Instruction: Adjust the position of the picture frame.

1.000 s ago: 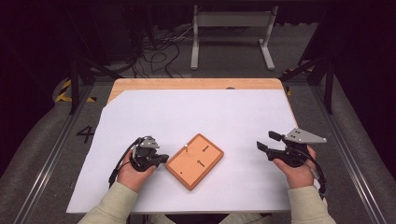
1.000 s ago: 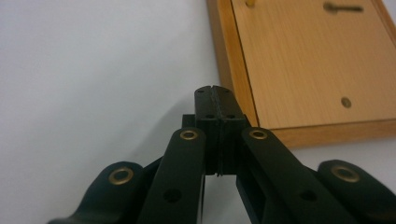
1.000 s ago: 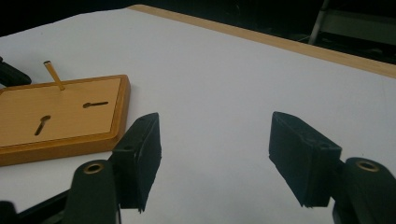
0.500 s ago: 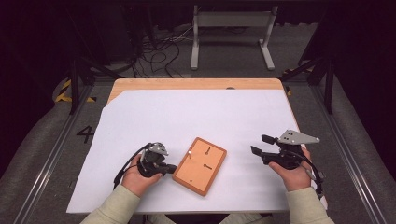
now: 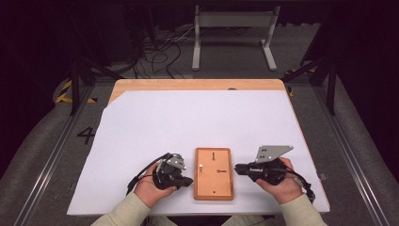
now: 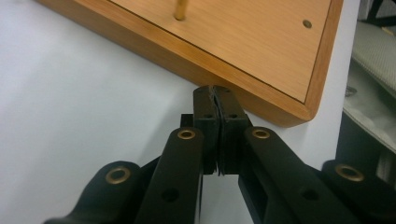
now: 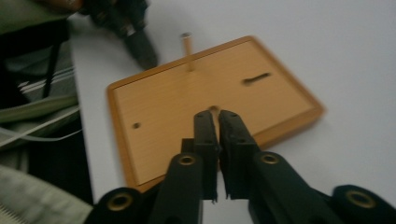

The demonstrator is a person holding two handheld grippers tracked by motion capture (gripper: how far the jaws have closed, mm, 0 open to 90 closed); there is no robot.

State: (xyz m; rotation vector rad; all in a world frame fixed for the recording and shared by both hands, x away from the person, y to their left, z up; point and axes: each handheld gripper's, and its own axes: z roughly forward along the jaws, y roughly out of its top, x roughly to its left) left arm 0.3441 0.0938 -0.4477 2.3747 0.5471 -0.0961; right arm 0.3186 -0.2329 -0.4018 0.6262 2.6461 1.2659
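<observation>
A flat wooden board [image 5: 214, 173] lies on the white sheet near the table's front edge, its long side running away from me. A short peg [image 5: 201, 166] stands on its left part. My left gripper [image 5: 190, 181] is shut, its tips [image 6: 215, 91] touching the board's left side [image 6: 201, 70] near a corner. My right gripper [image 5: 236, 167] points left at the board's right edge. Its jaws have just been closing and now stand shut with nothing between them, the tips [image 7: 215, 114] over the board [image 7: 187, 102] beside a small hole.
The white sheet [image 5: 197, 122] covers most of a wooden table [image 5: 197, 84], with bare sheet behind the board. A slot [image 7: 256, 78] and small holes mark the board. A metal stand [image 5: 233, 28] and cables lie on the floor beyond. Table edges fall away at both sides.
The board has swung from a diagonal to square with the table. My left gripper moved right against it. My right gripper moved left to the board and its jaws closed.
</observation>
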